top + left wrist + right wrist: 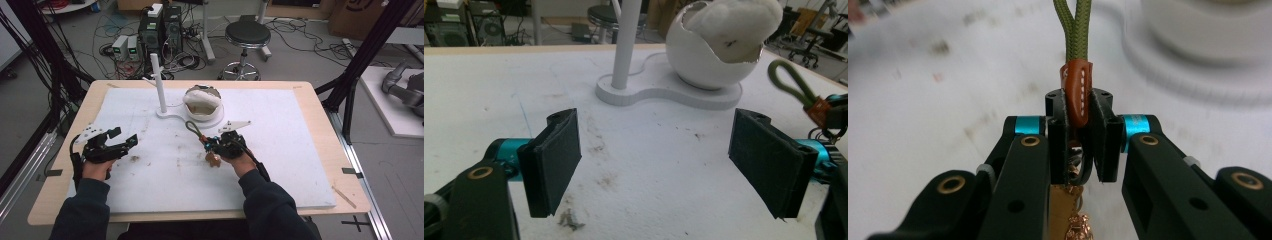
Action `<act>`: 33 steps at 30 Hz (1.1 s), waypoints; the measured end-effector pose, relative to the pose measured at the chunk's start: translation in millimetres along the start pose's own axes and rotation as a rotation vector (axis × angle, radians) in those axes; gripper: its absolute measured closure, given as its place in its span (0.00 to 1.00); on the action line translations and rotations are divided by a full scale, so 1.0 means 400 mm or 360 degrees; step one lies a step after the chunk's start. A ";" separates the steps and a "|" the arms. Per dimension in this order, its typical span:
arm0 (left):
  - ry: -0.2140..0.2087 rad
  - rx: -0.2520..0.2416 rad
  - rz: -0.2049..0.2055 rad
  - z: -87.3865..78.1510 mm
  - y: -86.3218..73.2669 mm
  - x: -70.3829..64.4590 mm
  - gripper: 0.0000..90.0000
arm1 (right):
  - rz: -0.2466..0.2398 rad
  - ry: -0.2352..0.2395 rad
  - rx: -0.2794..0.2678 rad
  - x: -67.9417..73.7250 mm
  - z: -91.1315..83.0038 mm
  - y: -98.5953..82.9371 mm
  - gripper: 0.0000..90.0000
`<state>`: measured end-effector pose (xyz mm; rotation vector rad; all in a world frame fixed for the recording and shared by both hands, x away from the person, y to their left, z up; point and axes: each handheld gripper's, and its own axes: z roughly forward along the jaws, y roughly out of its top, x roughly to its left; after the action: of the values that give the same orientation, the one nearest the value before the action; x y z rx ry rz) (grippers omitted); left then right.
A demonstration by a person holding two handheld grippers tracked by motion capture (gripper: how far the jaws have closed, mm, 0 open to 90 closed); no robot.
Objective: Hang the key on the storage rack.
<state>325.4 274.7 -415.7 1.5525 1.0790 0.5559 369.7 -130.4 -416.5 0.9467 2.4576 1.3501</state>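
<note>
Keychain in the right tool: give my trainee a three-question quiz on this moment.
1. True or false: the right tool is clamped on the brown leather tab of the keychain.
2. The left tool is: A) shut on the loop, B) open and holding nothing, C) resting on the white post.
3. Fill in: the keychain's green cord loop points toward the white ____ on the stand.

Key:
1. True: the jaws pinch the tab, cord loop ahead, copper charm below.
2. B: jaws wide apart above the mat.
3. Bowl, stuffed with white padding.
</note>
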 end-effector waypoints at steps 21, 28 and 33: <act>0.0031 -0.0036 -0.0017 -0.018 -0.001 0.022 0.23 | -0.0170 0.0049 -0.0336 0.058 0.078 0.304 0.89; 0.0031 -0.0042 -0.0026 -0.019 -0.003 0.022 0.24 | -0.0123 -0.0013 -0.0346 0.059 0.133 0.363 0.89; 0.0027 -0.0037 -0.0027 -0.018 -0.004 0.023 0.24 | -0.0094 -0.0090 -0.0260 0.047 0.166 0.379 0.89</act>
<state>323.4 286.2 -416.9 1.5196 1.0942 0.5689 451.6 -14.8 -329.2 0.8554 2.2749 1.4570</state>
